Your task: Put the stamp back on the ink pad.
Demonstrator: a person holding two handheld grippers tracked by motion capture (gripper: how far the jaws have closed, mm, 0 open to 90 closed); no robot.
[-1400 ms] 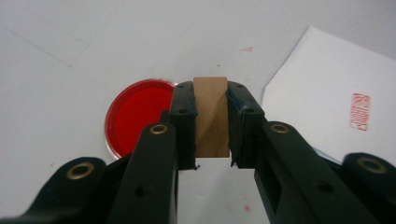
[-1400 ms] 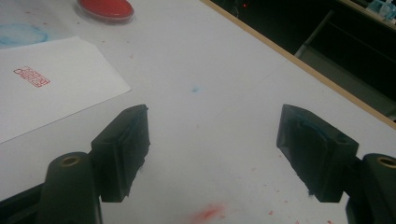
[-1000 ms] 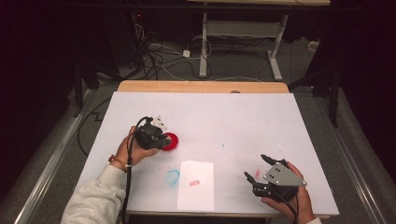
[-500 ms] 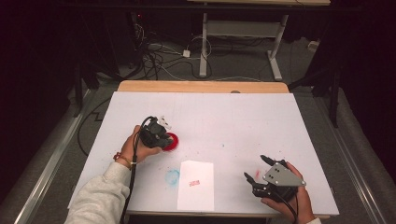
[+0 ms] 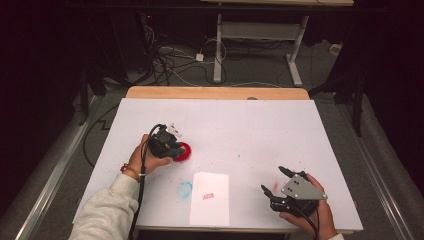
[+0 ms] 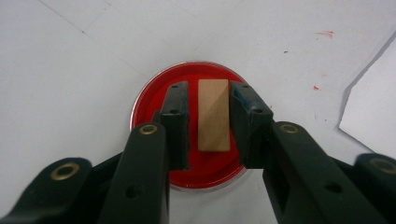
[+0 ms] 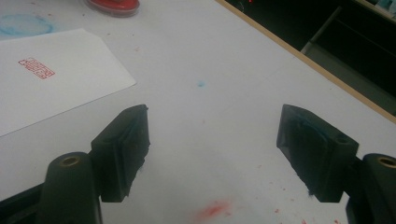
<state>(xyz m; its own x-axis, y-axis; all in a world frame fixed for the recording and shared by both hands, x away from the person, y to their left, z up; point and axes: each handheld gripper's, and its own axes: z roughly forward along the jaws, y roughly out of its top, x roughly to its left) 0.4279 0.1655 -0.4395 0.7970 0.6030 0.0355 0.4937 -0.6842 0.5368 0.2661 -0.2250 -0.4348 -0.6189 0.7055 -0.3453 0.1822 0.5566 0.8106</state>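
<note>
A round red ink pad lies left of centre on the white table. A small wooden stamp block stands on the ink pad. My left gripper is over the pad. In the left gripper view my left gripper straddles the block, open a little, with a thin gap showing at the left jaw. My right gripper rests near the front right, and in its own view my right gripper is wide open with nothing between the jaws.
A white sheet of paper with a red stamp mark lies at the front centre, a blue smudge to its left. A wooden strip borders the table's far edge. Cables and desk legs are on the floor beyond.
My left forearm has shifted slightly while its gripper stays over the red ink pad. My right gripper has not moved.
</note>
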